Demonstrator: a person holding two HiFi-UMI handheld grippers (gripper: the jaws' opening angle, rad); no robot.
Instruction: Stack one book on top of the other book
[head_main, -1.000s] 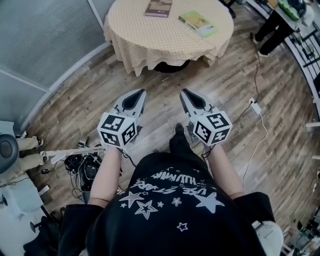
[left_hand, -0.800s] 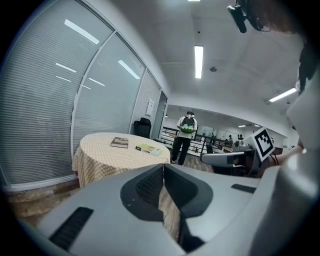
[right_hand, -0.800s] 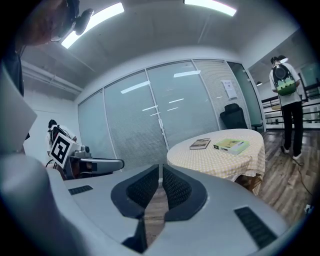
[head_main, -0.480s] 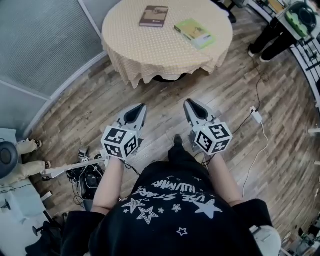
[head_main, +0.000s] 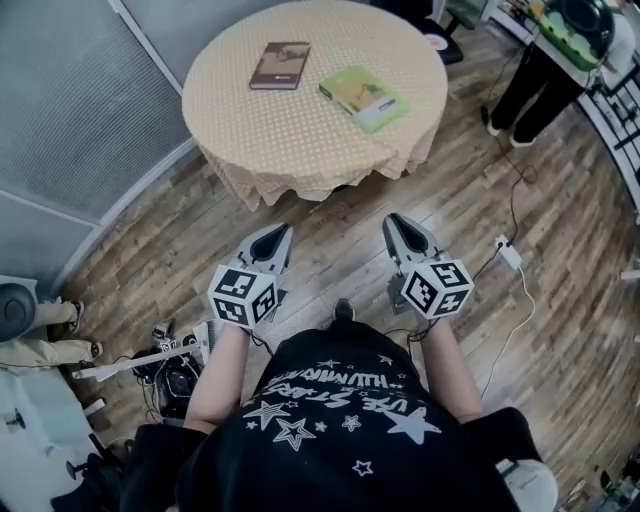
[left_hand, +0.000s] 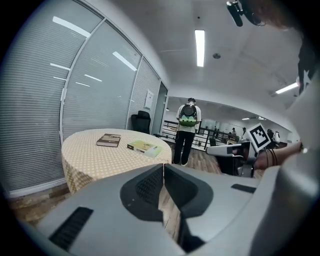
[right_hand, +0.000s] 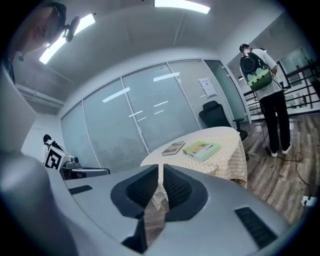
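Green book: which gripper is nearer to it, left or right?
Right. The right gripper hangs over the floor, short of the table, nearly in line with the green book. The left gripper is as far back but off to the book's left.

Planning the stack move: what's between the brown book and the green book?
Nothing but a strip of bare tablecloth between the brown book and the green book; they lie apart. The head view shows it best, and both gripper views agree.
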